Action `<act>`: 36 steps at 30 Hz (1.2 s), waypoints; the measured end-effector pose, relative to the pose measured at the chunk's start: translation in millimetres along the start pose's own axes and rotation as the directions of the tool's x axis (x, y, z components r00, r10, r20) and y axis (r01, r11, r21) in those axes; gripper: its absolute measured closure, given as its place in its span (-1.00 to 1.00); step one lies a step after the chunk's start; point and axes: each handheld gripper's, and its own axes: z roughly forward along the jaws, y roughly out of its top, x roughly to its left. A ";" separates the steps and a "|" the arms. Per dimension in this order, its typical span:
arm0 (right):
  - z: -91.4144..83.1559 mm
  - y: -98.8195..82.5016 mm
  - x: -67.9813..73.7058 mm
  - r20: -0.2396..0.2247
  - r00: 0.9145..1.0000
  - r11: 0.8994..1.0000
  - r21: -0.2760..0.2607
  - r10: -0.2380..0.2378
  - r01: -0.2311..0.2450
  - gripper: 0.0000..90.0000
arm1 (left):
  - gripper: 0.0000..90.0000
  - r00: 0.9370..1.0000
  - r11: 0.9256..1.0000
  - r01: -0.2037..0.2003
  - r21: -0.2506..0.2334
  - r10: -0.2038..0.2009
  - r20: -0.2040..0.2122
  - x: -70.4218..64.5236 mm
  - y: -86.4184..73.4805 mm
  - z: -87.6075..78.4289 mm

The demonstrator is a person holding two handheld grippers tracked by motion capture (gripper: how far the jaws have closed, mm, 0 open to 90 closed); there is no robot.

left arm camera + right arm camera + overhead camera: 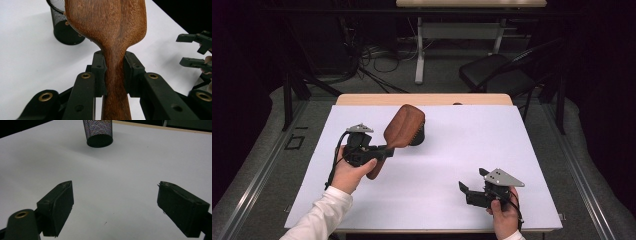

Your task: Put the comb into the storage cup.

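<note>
A brown wooden spatula [404, 125] with a broad blade is lifted off the white table sheet [462, 145], its blade tilted up towards the far side. My left gripper [388, 149] is shut on the spatula's narrow neck; in the left gripper view both pads [98, 67] press the spatula [107, 20] from either side. A black mesh cup [418, 135] stands upright just behind the blade, partly hidden by it, and appears as the mesh cup [62, 27] and mesh cup [98, 132] elsewhere. Near the front right, my right gripper [472, 180] is open with nothing in it.
The right gripper's jaws [115, 200] stand wide apart over bare white sheet. That same right gripper [191, 50] shows at the right edge of the left gripper view. Beyond the table's wooden far edge [422, 99] are a black chair [497, 72] and floor cables.
</note>
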 end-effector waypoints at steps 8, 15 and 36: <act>1.4 -0.6 0.4 -0.001 1.000 1.000 -0.001 -0.003 0.003 -0.70 | 0.62 1.000 1.000 -0.008 -0.027 0.009 0.018 -3.4 3.2 1.8; 1.7 -0.9 0.2 -0.002 1.000 1.000 0.002 -0.002 0.002 -0.70 | 0.62 0.999 0.998 -0.014 -0.058 0.016 0.038 -5.2 5.6 5.6; 1.0 -0.8 -0.9 -0.003 1.000 1.000 0.002 -0.002 0.002 -0.70 | 0.62 0.995 0.994 -0.017 -0.107 0.027 0.097 -15.2 8.7 22.8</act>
